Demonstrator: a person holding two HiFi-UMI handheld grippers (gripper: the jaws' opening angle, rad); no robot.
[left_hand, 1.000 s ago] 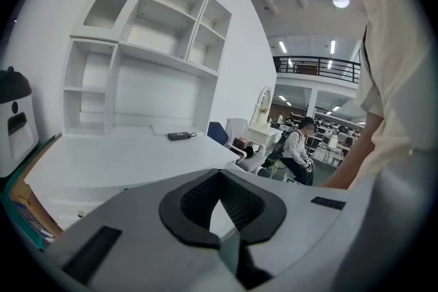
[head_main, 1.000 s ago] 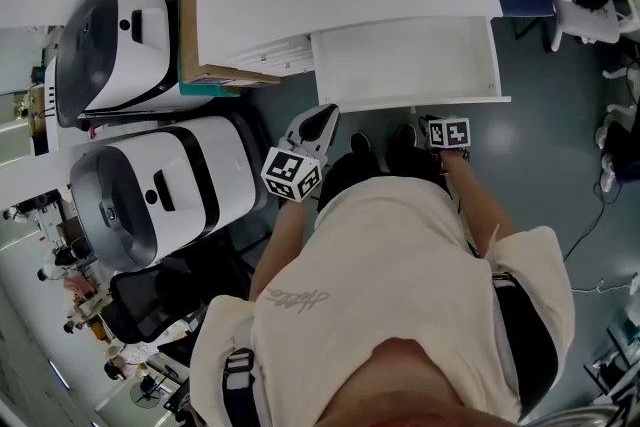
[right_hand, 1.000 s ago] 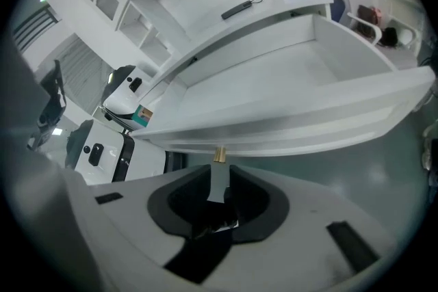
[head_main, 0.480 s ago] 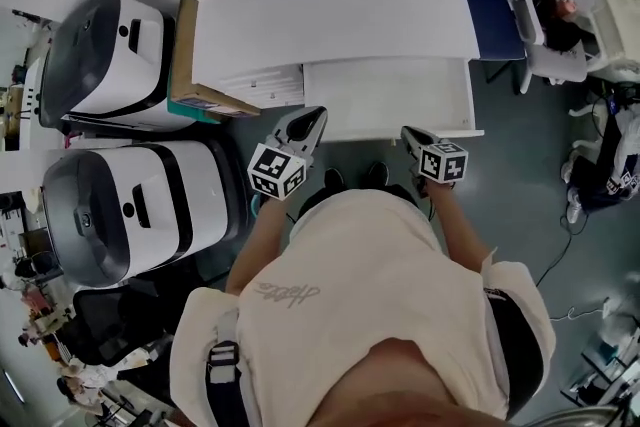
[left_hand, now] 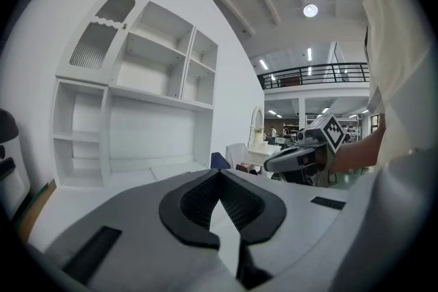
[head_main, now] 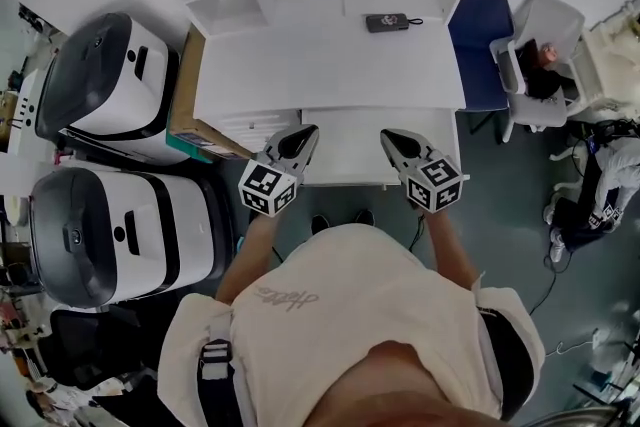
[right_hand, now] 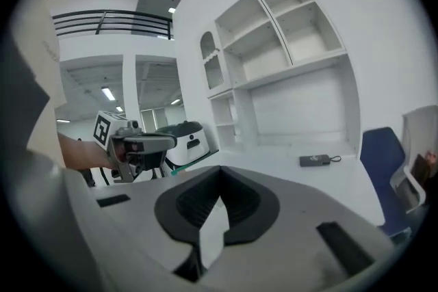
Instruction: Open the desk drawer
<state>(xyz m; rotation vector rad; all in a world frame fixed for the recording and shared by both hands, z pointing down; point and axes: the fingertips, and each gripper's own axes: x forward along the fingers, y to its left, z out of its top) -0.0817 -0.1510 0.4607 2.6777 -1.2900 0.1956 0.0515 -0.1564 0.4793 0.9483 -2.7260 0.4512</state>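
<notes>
We see drawer (head_main: pixel 345 153) pulled out showing just white bottom, left gripper (head_main: pixel 308 131) at its 9 o'clock edge, right gripper (head_main: pixel 386 136) mid-drawer, both clenched empty, pointing 12 o'clock.

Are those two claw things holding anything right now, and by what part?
Nothing. The left gripper and right gripper are both shut and empty, in the air.

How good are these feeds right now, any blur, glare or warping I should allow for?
Head view: sharp, but the wide lens bows the desk edges, and the white drawer barely stands out against it. Left gripper view: black corners, curved shelves, one bright ceiling lamp. Right gripper view: same black corners and curving; the small dark device on the desk reads clearly.
</notes>
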